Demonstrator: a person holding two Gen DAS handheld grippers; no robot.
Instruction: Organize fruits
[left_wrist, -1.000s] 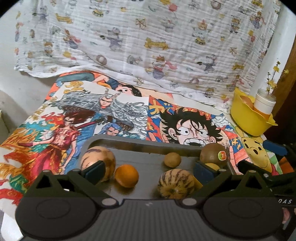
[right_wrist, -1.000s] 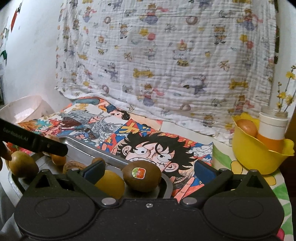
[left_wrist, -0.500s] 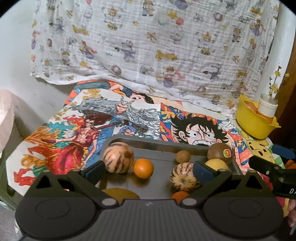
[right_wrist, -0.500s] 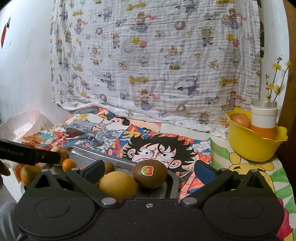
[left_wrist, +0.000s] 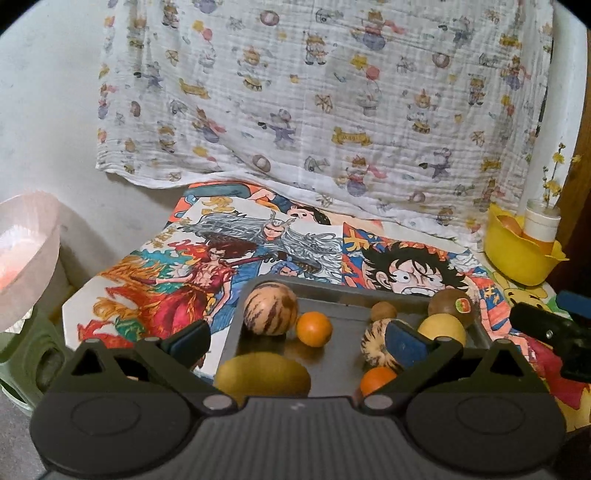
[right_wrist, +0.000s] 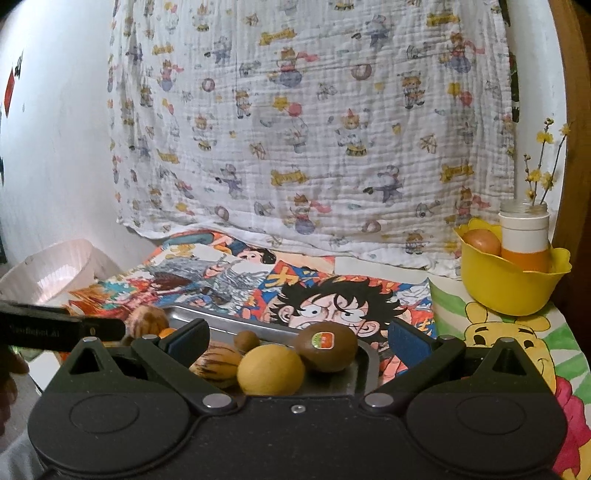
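The left gripper (left_wrist: 297, 339) is held low and level over the dark metal tray (left_wrist: 332, 301), fingers spread wide, nothing grasped. The right gripper (right_wrist: 299, 338), likewise released, is aimed across the tray's corner, where a yellow lemon (right_wrist: 270, 369) and stickered brown kiwi (right_wrist: 327, 347) lie touching.

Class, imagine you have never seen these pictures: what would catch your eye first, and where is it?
The bright cartoon posters covering the table draw the eye first, with a printed cloth hanging on the wall behind. Near the front sits a metal tray of fruit, including a striped melon at its left and a kiwi with a sticker at its right. A yellow bowl stands at the far right.
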